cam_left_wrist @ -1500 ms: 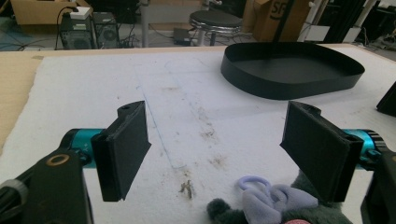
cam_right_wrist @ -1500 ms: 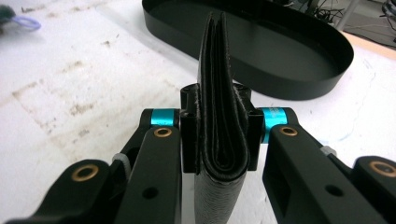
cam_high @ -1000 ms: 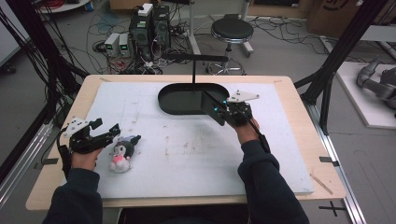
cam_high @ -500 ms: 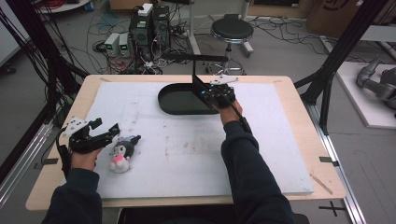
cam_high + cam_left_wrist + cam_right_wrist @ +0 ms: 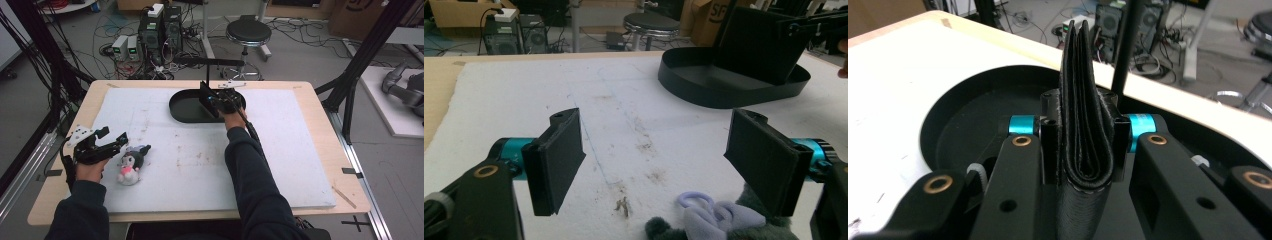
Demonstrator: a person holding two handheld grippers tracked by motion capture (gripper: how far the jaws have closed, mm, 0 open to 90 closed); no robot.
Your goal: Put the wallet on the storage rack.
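A black folded wallet [image 5: 1083, 110] stands upright, with my right gripper [image 5: 1083, 137] shut on it. In the high view the right gripper [image 5: 214, 101] holds the wallet [image 5: 204, 94] over the black oval tray [image 5: 180, 112] at the table's far middle. My left gripper [image 5: 112, 142] rests open near the front left, beside a small plush toy [image 5: 131, 162] with black ears and a pink body. The left gripper view shows its jaws wide apart [image 5: 656, 160], with the plush toy [image 5: 714, 222] low between them and the tray [image 5: 704, 92] and wallet [image 5: 759, 45] beyond.
A white mat [image 5: 290, 150] covers the wooden table [image 5: 320, 100]. A black post [image 5: 1125, 45] rises just behind the tray. Beyond the table's far edge are a stool [image 5: 246, 34], computer boxes [image 5: 160, 25] and cables on the floor.
My right gripper, shut on the wallet, has moved left and away from the tray's right edge to over the tray. The left gripper and plush toy have stayed put.
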